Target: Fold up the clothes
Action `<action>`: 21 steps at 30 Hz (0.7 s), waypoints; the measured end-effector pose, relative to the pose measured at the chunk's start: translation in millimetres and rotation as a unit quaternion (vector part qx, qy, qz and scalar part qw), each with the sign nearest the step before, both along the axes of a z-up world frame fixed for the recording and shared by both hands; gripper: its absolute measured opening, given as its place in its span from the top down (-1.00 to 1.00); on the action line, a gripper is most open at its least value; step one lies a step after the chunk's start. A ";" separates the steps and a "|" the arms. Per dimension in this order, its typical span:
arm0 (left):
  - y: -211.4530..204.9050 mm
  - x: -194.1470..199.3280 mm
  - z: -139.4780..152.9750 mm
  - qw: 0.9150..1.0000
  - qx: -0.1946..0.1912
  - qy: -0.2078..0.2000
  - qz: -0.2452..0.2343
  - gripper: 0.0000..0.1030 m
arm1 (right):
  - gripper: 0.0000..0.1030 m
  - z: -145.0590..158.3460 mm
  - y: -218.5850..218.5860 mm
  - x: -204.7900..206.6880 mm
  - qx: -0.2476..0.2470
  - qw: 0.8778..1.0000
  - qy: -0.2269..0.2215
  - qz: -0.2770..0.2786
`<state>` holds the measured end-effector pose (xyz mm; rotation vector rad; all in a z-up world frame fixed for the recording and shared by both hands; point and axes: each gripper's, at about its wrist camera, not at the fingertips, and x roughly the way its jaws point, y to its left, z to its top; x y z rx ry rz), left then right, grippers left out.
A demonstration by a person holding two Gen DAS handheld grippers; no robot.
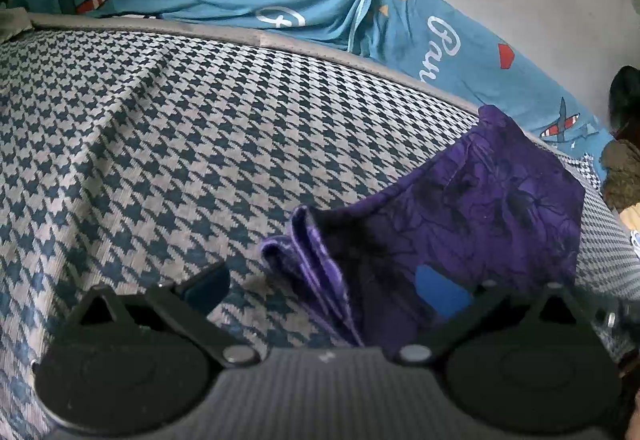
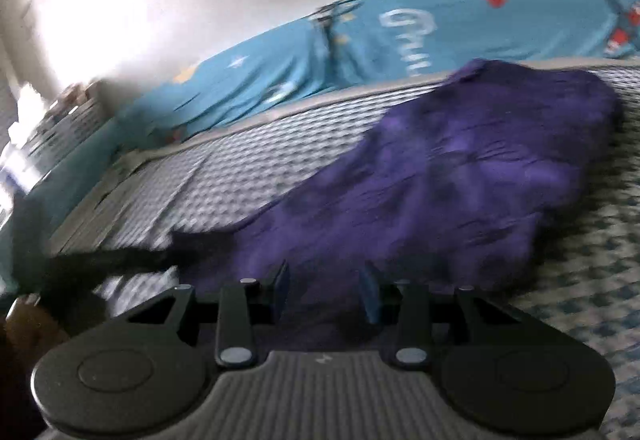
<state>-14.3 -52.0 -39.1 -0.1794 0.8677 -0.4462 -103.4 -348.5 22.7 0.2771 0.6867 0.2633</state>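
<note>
The purple garment (image 1: 480,199) lies bunched near the bed's (image 1: 160,139) far edge. The left tool (image 1: 320,292) is spread wide around its fold; the right tool (image 2: 326,290), half spread, pinches nothing. Each should take a corner squarely before lifting.

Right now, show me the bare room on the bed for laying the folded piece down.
The houndstooth cover lies bare left of the purple garment, up to the grey edge band. The right side is crowded by the garment and the blue printed sheet behind it.
</note>
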 end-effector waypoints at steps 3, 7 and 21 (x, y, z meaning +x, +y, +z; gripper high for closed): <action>1.5 -1.0 0.4 1.000 -0.003 0.004 0.004 -1.00 | 0.25 3.2 23.6 -6.5 -0.013 0.999 -0.001 0.037; 3.0 -2.2 0.4 1.000 -0.004 0.009 0.009 -1.00 | 0.24 1.3 48.7 -12.2 -0.030 0.997 -0.004 0.075; 8.5 -5.2 -1.2 0.999 -0.033 0.026 0.014 -1.00 | 0.07 -28.1 120.7 -28.8 -0.174 0.970 -0.034 0.167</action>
